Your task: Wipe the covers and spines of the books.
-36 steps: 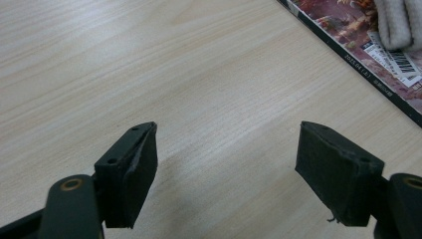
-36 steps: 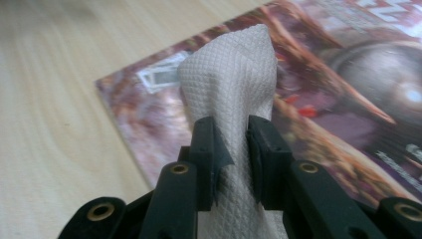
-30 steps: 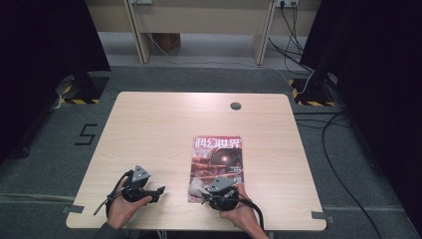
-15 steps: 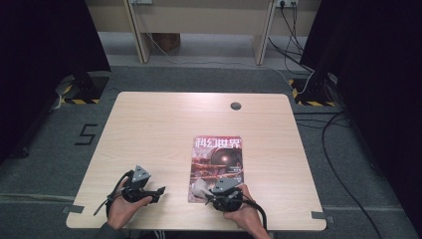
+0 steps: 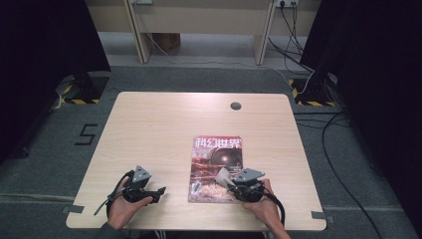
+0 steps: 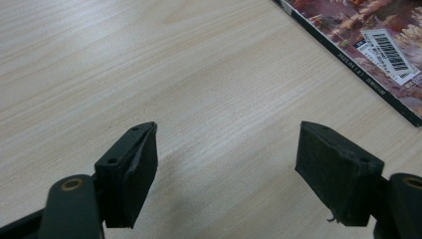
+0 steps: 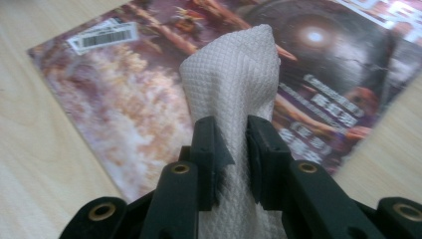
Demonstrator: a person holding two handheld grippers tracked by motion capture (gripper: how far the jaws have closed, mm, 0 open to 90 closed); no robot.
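A magazine (image 5: 216,159) with a dark reddish cover lies flat on the wooden table (image 5: 164,129), right of the middle. In the right gripper view its barcode corner (image 7: 102,35) lies at the upper left. My right gripper (image 5: 230,183) hovers over the magazine's near right corner, shut on a folded white paper towel (image 7: 234,74) that sticks out past the jaws (image 7: 231,144). The towel (image 5: 222,175) rests against the cover. My left gripper (image 5: 160,191) sits low over bare wood near the front left, open and holding nothing (image 6: 226,169). The magazine's edge (image 6: 378,45) lies off to its upper right.
A round cable hole (image 5: 235,105) sits near the table's far edge. Black curtains stand on both sides, and cables (image 5: 338,149) run over the grey floor at the right. A taped figure (image 5: 87,134) marks the floor at the left.
My right gripper has slid to the right across the lower part of the magazine, carrying the paper towel. The left gripper has stayed put.
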